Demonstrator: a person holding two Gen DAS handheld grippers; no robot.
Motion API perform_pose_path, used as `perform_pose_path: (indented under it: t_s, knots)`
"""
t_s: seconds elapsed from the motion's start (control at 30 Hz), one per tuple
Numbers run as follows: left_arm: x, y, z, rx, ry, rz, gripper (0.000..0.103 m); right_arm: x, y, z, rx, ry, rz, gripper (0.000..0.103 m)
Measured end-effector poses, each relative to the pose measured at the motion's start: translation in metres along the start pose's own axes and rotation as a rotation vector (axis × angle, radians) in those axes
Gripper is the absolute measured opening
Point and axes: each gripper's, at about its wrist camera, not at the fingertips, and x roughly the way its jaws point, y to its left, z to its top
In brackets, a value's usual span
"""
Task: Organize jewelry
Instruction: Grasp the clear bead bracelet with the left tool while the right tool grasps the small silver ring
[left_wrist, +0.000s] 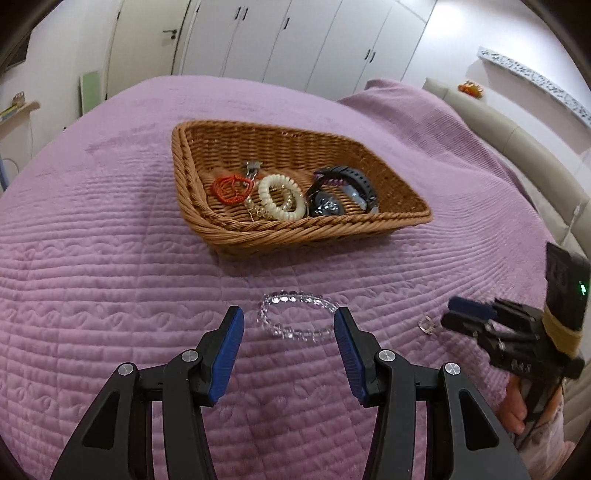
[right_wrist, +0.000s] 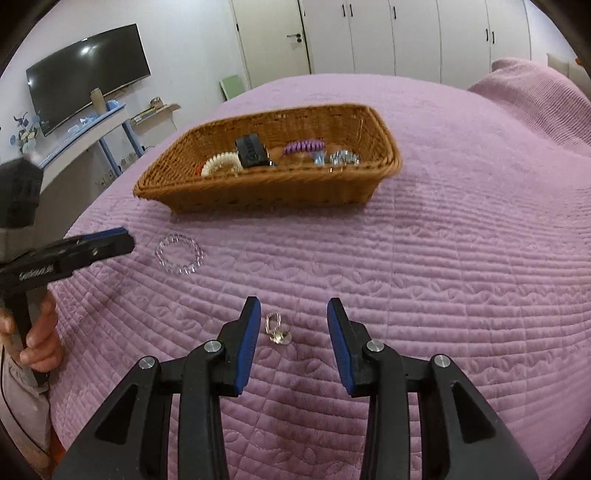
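Bracelet (left_wrist: 297, 315) lies crosswise between released left claw (left_wrist: 289, 318); right claw (right_wrist: 291, 317) released.

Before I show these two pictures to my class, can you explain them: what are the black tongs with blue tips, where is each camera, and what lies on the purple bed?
A person holds a hand-operated gripper in each hand; a camera on each looks along its fingers. The left gripper stands open around a clear bead bracelet lying on the bedspread. The right gripper stands open over a small silver ring. Neither holds anything. Behind sits a wicker basket already holding hair ties and a watch.
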Motion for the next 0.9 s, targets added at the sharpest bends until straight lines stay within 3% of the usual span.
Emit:
perform_pose_path:
  t_s: [0.23, 0.3, 0.43, 0.6, 0.7, 0.77, 0.83, 0.9]
  knots:
    - [0.030, 0.010, 0.003, -0.054, 0.049, 0.009, 0.051, 0.015, 0.007, -0.007, -0.046, 0.051, 0.001, 0.040]
    - [0.035, 0.011, 0.000, -0.053, 0.055, 0.017, 0.045, 0.020, 0.007, -0.008, -0.046, 0.063, -0.005, 0.040]
    - [0.039, 0.006, -0.002, -0.031, 0.057, 0.016, 0.045, 0.024, 0.008, -0.007, -0.052, 0.060, -0.008, 0.040]
    - [0.045, -0.007, -0.002, 0.022, 0.060, 0.070, 0.045, 0.030, 0.018, -0.005, -0.091, 0.059, -0.036, 0.040]
    - [0.049, -0.011, -0.001, 0.037, 0.067, 0.089, 0.044, 0.032, 0.023, -0.005, -0.112, 0.055, -0.045, 0.033]
    - [0.047, -0.010, -0.002, 0.045, 0.066, 0.097, 0.037, 0.033, 0.028, -0.005, -0.133, 0.054, -0.054, 0.024]
    - [0.049, -0.011, -0.002, 0.046, 0.071, 0.106, 0.018, 0.034, 0.035, -0.006, -0.167, 0.051, -0.061, 0.015]
    - [0.049, -0.010, -0.002, 0.038, 0.070, 0.097, 0.013, 0.034, 0.042, -0.007, -0.198, 0.046, -0.085, 0.015]
